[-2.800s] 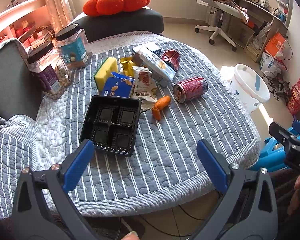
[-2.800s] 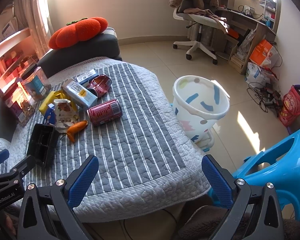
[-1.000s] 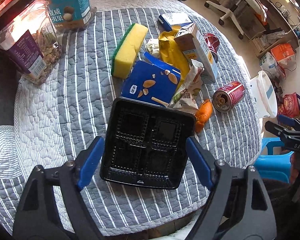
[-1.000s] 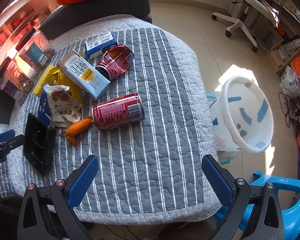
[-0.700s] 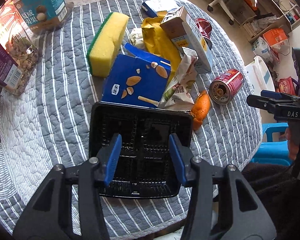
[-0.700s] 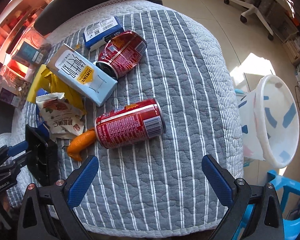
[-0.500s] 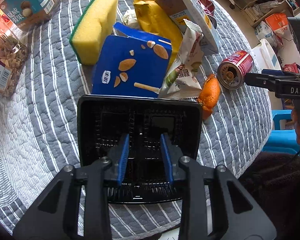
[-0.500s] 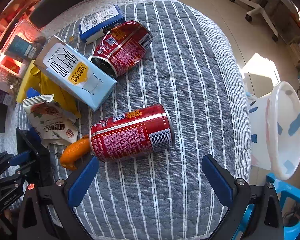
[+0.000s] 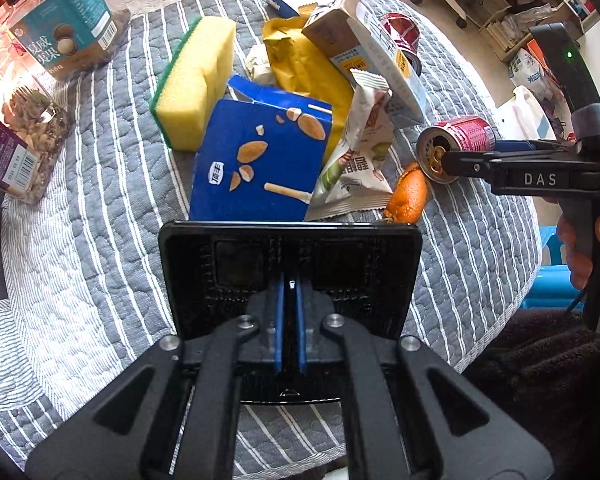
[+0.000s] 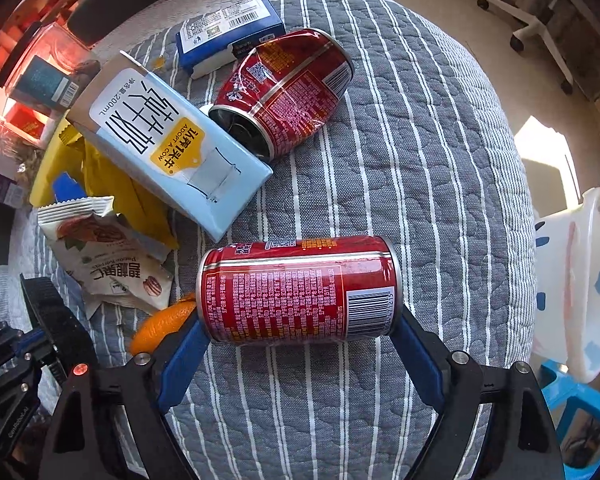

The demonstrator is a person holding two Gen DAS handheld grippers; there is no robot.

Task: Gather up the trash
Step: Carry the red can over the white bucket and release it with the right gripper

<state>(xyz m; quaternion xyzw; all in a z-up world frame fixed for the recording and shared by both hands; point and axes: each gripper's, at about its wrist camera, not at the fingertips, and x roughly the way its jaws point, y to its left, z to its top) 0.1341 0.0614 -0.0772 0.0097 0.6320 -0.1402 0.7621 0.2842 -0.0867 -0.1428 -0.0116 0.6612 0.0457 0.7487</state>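
1. Plainly, in the left wrist view: left gripper (image 9: 290,322) with jaws pressed nearly together on the near wall of the black plastic tray (image 9: 220,258), pinching that thin edge, presumably because a wall is the only narrow part of so wide and flat a thing. Tray resting on the counter (image 9: 100,248), far rim just beside the blue almond box (image 9: 256,160) and the orange peel (image 9: 410,194).
2. Beyond, a loose heap: yellow sponge (image 9: 196,84), yellow bag (image 9: 300,64), snack wrapper (image 9: 356,168), milk carton (image 9: 364,52) leaning across the pile. Two snack jars (image 9: 60,28) at the far left edge, apart from the litter and probably not trash.
3. In the right wrist view: right gripper (image 10: 300,344) with jaws spread, one at each end of the red can (image 10: 298,290), which lies on its side. Touching or just short of the ends: cannot tell. Endwise hold likely chosen to stop the can rolling.
4. Behind it, a dented can (image 10: 288,92) beside the carton, and a small blue box (image 10: 228,32) farther back.
5. Surface and room: round counter under a grey quilted cover with white stripes, soft, so things sit slightly sunk. White bucket (image 10: 576,280) on the floor off the right edge, the likely bin; office chair (image 10: 540,12) and sunlit tiles beyond.
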